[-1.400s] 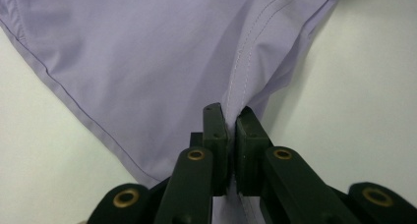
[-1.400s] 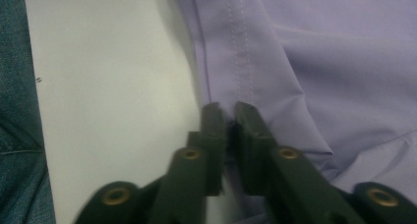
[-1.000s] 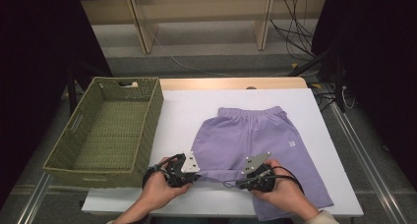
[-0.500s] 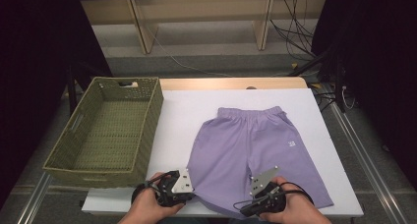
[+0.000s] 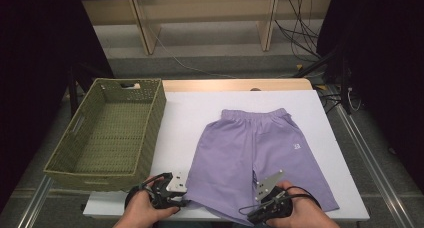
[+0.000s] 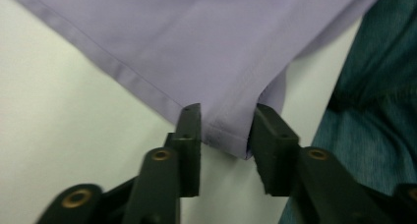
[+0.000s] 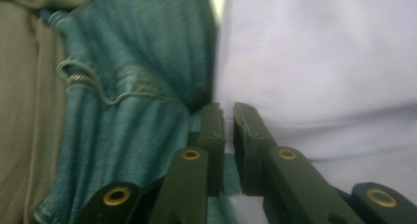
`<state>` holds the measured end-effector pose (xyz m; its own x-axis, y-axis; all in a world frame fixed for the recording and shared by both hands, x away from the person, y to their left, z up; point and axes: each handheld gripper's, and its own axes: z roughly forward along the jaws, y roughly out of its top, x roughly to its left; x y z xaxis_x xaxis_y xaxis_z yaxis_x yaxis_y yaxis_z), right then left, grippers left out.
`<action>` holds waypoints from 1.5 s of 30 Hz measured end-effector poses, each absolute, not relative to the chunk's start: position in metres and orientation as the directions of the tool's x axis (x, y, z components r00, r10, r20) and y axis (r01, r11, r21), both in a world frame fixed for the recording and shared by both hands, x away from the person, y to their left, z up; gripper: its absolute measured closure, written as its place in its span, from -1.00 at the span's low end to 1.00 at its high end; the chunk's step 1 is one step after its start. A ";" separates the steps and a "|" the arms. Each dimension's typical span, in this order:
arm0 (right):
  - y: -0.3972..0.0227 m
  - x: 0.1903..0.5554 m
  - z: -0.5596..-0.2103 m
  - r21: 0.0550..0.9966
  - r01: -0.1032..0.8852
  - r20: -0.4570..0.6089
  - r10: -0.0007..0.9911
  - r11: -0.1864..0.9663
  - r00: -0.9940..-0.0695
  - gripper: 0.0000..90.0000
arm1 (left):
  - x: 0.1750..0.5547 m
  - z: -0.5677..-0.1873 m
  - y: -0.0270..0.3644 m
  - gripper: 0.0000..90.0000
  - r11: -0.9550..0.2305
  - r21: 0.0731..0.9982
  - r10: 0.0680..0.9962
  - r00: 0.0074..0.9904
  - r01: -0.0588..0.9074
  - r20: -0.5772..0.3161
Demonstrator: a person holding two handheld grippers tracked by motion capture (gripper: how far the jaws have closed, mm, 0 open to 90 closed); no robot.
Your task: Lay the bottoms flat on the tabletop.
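1. Covering the middle of the high view, a white table (image 5: 200,113) carries the work.
2. Sitting at left centre, a green woven basket (image 5: 107,133) stands just beside the garment.
3. Lying flat at centre right, the purple shorts (image 5: 250,148) reach with their leg hems to the table's near edge at the bottom of the frame.
4. At lower left, the left gripper (image 6: 223,126) has just been opening; its jaws straddle a hem corner without pressing it.
5. At lower right, the right gripper (image 7: 228,118) has just parted slightly, nothing clamped between its jaws.
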<state>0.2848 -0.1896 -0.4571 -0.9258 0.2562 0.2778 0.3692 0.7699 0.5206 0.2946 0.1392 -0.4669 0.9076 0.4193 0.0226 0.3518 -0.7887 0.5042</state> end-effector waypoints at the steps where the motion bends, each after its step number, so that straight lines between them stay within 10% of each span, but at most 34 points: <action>1: -0.194 0.287 -0.455 0.529 0.385 0.270 0.280 0.757 -0.921 0.78 | 0.294 -0.468 0.138 0.41 -0.793 0.499 0.414 0.910 0.349 0.021; 6: -0.234 0.301 -0.448 0.584 0.522 0.197 0.515 0.621 -0.834 0.56 | 0.294 -0.472 0.135 0.52 -0.806 0.487 0.397 0.918 0.337 0.022; 13: -0.318 0.320 -0.449 0.537 0.769 0.118 0.872 0.346 -0.475 0.45 | 0.292 -0.470 0.128 0.91 -0.838 0.459 0.371 0.925 0.294 0.085; 23: -0.365 0.316 -0.456 0.470 0.851 0.085 0.947 0.235 -0.308 0.44 | 0.287 -0.466 0.133 0.92 -0.854 0.436 0.342 0.938 0.283 0.062; 39: -0.361 0.306 -0.454 0.383 0.891 0.085 0.951 0.244 -0.297 0.77 | 0.306 -0.455 0.144 -0.51 -0.648 0.642 0.493 0.868 0.410 -0.057; 45: -0.362 0.306 -0.455 0.382 0.889 0.082 0.949 0.251 -0.303 0.78 | 0.310 -0.447 0.150 -0.65 -0.581 0.691 0.526 0.846 0.430 -0.085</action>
<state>0.3063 -0.3619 -0.4547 -0.3032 0.9494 0.0821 0.8893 0.2509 0.3824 0.3104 0.1501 -0.4470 0.8462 0.5261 -0.0845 0.4303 -0.5812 0.6907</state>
